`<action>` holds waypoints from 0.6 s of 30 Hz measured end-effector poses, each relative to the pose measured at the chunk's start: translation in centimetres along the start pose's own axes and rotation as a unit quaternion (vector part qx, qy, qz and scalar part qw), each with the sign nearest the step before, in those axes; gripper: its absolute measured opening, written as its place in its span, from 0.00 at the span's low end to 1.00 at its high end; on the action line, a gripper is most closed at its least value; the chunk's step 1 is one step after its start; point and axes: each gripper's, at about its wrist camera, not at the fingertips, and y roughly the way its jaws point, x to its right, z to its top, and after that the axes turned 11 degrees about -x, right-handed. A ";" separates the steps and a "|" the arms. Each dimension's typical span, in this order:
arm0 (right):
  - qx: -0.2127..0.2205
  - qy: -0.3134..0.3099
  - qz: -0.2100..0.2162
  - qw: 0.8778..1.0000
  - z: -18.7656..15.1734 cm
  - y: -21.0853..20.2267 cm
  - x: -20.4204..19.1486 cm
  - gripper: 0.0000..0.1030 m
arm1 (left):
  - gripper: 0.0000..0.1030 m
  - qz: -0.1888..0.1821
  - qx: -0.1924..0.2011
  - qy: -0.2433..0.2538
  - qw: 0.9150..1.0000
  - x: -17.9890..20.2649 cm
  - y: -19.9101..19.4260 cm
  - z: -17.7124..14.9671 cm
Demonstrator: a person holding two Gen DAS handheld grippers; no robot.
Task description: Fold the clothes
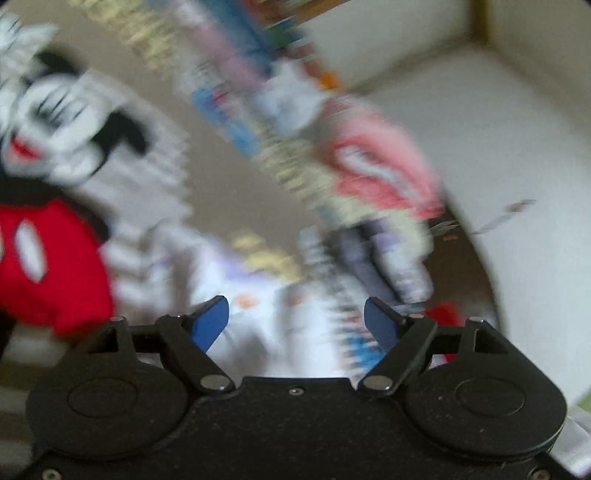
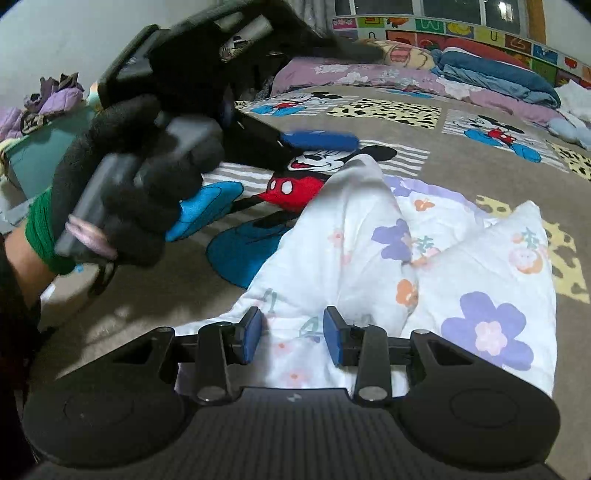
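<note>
The garment is white, printed with purple flowers, small orange and pink blossoms and pale green sprigs; the blanket is grey-brown, patched with cartoon mice in red shorts and blue shoes on grey-and-white stripes, and with yellow squares spotted black; the gripper pads are blue on black frames; the glove is black with a green cuff; the far wall mat is a many-coloured patchwork.
</note>
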 end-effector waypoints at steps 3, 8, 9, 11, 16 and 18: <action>0.008 0.010 0.005 1.000 -0.3 0.1 0.2 0.38 | 0.74 -0.013 0.010 -0.007 1.000 -1.2 0.9 0.2; 0.017 0.019 0.007 1.000 -0.7 0.2 0.4 0.38 | 0.71 -0.010 0.014 0.008 1.000 -1.1 1.0 0.2; 0.016 0.019 0.006 1.000 -0.7 0.2 0.4 0.38 | 0.73 -0.016 0.017 0.005 1.000 -1.0 0.7 0.2; 0.011 0.018 0.001 1.000 -0.5 0.0 0.1 0.38 | 0.74 -0.028 0.025 0.001 0.999 -0.5 -0.3 0.2; 0.015 -0.016 -0.012 1.000 -0.1 -2.4 -1.9 0.46 | 0.80 -0.058 0.048 0.007 0.997 0.7 -2.8 0.4; 0.038 -0.044 -0.032 0.998 0.2 -3.7 -2.9 0.46 | 0.81 -0.072 0.047 0.010 0.996 0.8 -3.1 0.3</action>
